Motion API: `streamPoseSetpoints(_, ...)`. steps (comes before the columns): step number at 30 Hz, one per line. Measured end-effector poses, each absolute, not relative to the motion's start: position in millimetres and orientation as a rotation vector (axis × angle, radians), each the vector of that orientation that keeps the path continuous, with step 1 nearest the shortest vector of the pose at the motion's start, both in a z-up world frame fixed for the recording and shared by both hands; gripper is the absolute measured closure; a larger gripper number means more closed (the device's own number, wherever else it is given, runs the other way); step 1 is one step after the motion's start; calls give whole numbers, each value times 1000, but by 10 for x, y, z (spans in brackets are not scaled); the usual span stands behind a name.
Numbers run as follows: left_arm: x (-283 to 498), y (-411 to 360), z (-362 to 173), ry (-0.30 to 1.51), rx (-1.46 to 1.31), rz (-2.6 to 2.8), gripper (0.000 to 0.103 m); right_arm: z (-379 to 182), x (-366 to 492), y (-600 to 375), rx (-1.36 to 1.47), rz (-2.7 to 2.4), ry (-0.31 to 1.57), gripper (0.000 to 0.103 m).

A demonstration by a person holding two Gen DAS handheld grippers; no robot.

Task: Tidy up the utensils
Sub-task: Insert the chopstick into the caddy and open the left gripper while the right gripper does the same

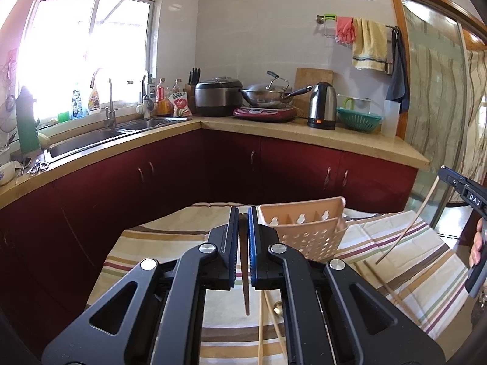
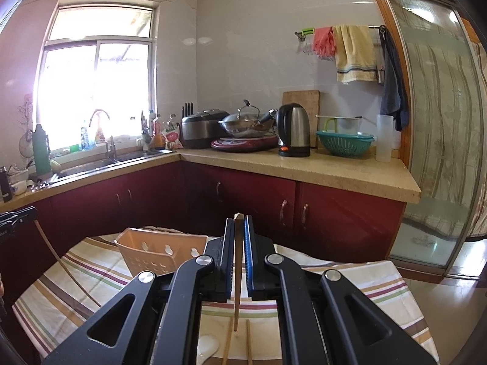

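My left gripper [image 1: 243,213] is shut on a dark brown chopstick [image 1: 244,273] that hangs down above the striped tablecloth [image 1: 146,243]. My right gripper [image 2: 239,220] is shut on a light wooden chopstick [image 2: 237,289], also hanging down. A peach perforated utensil caddy [image 1: 307,231] stands at the far side of the table, just right of the left gripper; in the right wrist view the caddy [image 2: 158,255] is left of the right gripper. The right gripper [image 1: 456,188] with its chopstick [image 1: 408,228] shows at the right edge of the left wrist view.
Loose light chopsticks [image 1: 261,328] lie on the cloth beneath the grippers, also in the right wrist view [image 2: 248,343], beside a white spoon [image 2: 210,346]. Behind the table run dark red cabinets [image 1: 213,167] under a counter with a kettle [image 1: 322,106], wok and sink.
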State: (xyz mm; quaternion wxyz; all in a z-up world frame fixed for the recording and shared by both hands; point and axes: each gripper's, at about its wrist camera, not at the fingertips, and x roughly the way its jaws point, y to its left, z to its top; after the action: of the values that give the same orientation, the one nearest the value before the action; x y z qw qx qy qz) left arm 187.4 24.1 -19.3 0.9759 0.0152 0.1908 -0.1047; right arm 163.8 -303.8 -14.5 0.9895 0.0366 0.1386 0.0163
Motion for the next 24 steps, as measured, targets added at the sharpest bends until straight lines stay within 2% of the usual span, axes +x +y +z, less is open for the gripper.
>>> streamPoseSetpoints(13,2004,-10,433,282,42,-273,96,372,1862,-2858,65,127,205,96)
streamPoseSetpoints(24,2468,-186,906,214,-3,-297,96,651,2216,-2650,42,173,172,96)
